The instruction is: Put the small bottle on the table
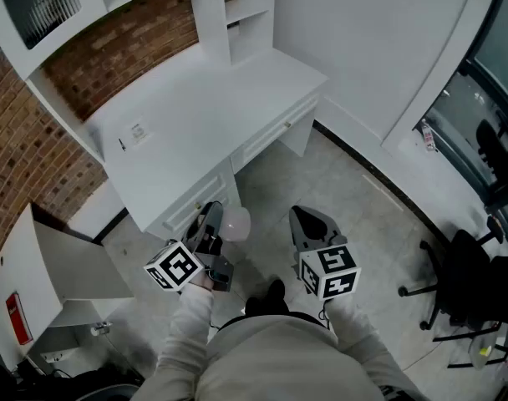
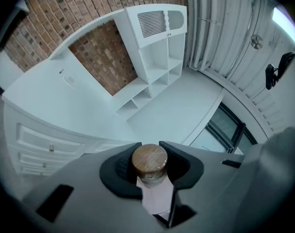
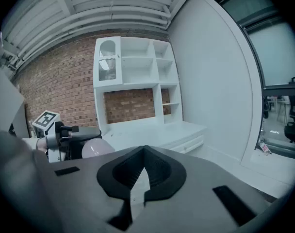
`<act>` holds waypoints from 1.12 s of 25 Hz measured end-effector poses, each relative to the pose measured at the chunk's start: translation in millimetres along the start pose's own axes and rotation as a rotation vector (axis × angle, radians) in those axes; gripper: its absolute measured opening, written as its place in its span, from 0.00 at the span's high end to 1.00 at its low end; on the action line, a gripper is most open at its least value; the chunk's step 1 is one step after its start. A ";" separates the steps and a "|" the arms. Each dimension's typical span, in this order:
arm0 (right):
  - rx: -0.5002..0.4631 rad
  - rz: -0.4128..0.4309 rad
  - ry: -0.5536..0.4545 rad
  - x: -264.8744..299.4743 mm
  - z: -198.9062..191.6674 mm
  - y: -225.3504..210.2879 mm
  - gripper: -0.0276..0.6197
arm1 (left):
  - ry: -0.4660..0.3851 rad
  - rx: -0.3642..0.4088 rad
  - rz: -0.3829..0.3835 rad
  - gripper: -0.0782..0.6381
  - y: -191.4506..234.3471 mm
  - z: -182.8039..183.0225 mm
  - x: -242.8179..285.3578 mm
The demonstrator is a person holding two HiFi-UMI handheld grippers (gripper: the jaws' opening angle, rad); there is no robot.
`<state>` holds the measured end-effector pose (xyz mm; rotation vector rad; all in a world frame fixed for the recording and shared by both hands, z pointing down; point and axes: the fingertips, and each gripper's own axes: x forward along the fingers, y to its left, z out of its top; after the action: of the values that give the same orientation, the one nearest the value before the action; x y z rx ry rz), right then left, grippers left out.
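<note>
White desk (image 1: 195,124) stands against a brick wall (image 1: 20,157), its top bare but for a small mark near the back, with a shelf unit (image 2: 157,47) rising at its far end. The left gripper (image 2: 148,149) pinches the small bottle (image 2: 149,160), its dark pads (image 2: 119,166) pressing on either side just under the brown lid. In the head view the bottle's pale body juts out beside the jaws, in the air in front of the desk drawers (image 1: 191,211) and off the tabletop. The right gripper (image 3: 144,152) hangs just beside it over the grey floor (image 1: 363,215), its jaws pressed together at the tips with nothing between them. A black chair (image 1: 463,274) stands well apart by the window.
</note>
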<state>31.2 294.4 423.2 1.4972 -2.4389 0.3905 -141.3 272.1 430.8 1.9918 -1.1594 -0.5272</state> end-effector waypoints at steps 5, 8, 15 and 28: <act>0.003 0.004 -0.025 2.4 7.8 -17.6 0.91 | -0.018 0.002 0.003 0.72 -3.9 -1.6 16.5; 0.022 -0.010 -0.027 4.0 8.6 -31.2 0.91 | -0.011 -0.003 0.003 0.72 -7.7 -5.8 26.8; 0.032 -0.003 -0.026 10.3 15.9 -53.5 0.91 | -0.027 0.009 0.021 0.72 -12.3 -5.0 43.3; 0.040 0.037 -0.012 52.1 22.5 -74.4 0.91 | -0.058 0.002 0.086 0.72 13.5 15.7 86.3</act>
<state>73.3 210.9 427.5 1.4756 -2.4857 0.4413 -115.8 187.1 433.4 1.9303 -1.2750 -0.5432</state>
